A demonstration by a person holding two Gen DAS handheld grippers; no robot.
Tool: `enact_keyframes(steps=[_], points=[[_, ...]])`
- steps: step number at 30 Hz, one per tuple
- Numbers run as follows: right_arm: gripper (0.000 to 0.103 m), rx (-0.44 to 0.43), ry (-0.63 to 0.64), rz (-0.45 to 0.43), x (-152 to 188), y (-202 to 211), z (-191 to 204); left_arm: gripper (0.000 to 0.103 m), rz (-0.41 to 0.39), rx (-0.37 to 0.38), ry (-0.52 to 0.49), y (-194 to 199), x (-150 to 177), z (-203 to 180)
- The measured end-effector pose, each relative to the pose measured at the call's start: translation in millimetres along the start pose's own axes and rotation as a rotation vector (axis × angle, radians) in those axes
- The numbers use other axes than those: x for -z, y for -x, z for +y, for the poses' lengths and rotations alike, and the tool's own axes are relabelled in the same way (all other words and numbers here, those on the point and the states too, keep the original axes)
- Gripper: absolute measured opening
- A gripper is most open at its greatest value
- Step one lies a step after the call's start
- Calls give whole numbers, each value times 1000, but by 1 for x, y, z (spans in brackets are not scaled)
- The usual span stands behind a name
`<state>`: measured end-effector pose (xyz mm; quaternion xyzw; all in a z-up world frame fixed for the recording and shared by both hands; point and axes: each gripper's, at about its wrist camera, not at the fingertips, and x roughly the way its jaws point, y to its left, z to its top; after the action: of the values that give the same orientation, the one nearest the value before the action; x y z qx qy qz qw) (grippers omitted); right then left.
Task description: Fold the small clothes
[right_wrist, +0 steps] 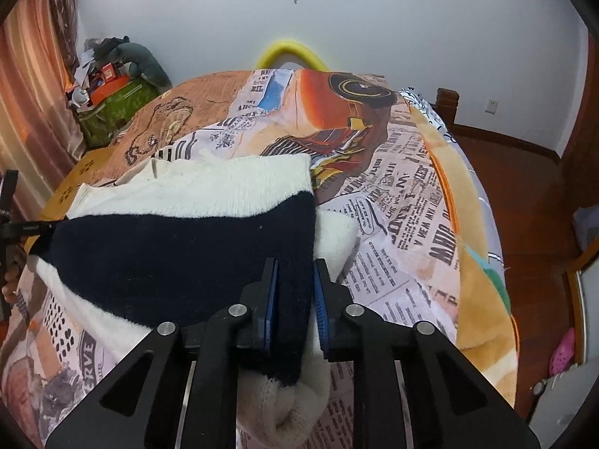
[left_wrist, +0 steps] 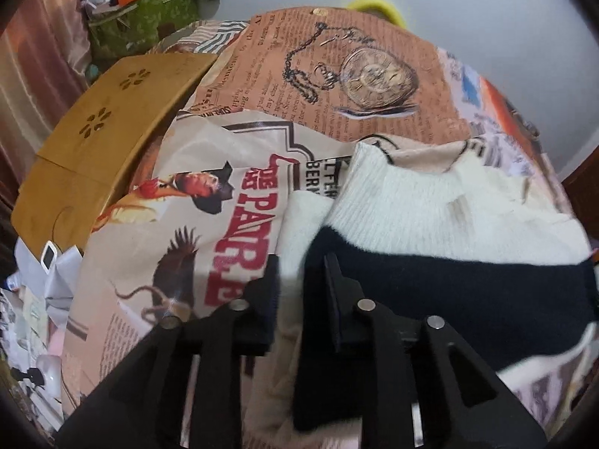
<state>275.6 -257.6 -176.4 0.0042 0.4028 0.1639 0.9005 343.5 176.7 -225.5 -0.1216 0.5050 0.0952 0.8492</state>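
The soft, fluffy black-and-white sweater (right_wrist: 179, 232) lies on the bed (right_wrist: 404, 202), light and floppy, so the corners are the best places to grab, and the left gripper (left_wrist: 299, 280) and right gripper (right_wrist: 294, 292) each pinch one black corner.

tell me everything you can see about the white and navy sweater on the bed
The sweater is a small fuzzy knit, cream-white with a broad navy band across it and a thin dark trim at the neck. It lies partly folded on the newspaper-print bedspread, white layers showing under the navy. The left tool and the right tool each have the near navy edge between their fingers, one at each end, apparently pinched. Its far white part rests flat on the bed.
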Motion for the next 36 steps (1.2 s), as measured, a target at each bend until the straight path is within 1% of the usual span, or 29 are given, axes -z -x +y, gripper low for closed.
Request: enact_keyframes(steps=[1,3,5,9,11,13,14,16,19,20,22,23,24,26,27,28,29,31,33,36], points=[[18,-4,-5,-4,1,5,-1,30,2,8,0,5,3,2],[19,-13,-17,-1,6,14,-2,43,13,34,3,14,11,6],[23,-27,-32,4,12,20,-3,45,27,67,-11,20,23,8],[23,-28,-21,24,26,25,0,46,50,90,-47,24,45,5],[23,-15,-7,36,32,24,2,48,51,67,-54,24,54,6],[23,-14,-17,49,36,25,0,52,41,58,-34,25,58,13],[25,-10,-24,54,38,25,-1,55,36,50,-21,26,59,17],[28,5,-23,52,40,29,-1,56,30,44,4,30,60,26],[30,27,2,49,41,38,2,58,14,19,11,39,61,36],[33,40,16,48,41,41,3,58,3,-3,13,43,61,40],[35,60,32,42,40,47,5,57,-13,-114,10,50,61,47],[35,65,39,38,40,50,6,57,-14,-131,10,53,62,52],[35,69,47,32,39,54,8,57,-7,-112,21,56,63,57],[36,75,61,17,37,60,13,57,0,-49,54,65,69,65],[37,73,67,8,36,62,16,58,-7,-28,59,70,72,65],[42,67,73,-4,34,65,21,58,-12,-11,60,74,74,64],[43,61,78,-16,32,68,25,60,-17,14,58,80,78,61],[43,41,96,-36,25,70,36,69,-25,64,57,87,82,51],[43,17,118,-52,19,71,50,81,-31,115,54,89,86,39],[46,-25,165,-68,12,66,76,84,-5,181,64,83,94,24]])
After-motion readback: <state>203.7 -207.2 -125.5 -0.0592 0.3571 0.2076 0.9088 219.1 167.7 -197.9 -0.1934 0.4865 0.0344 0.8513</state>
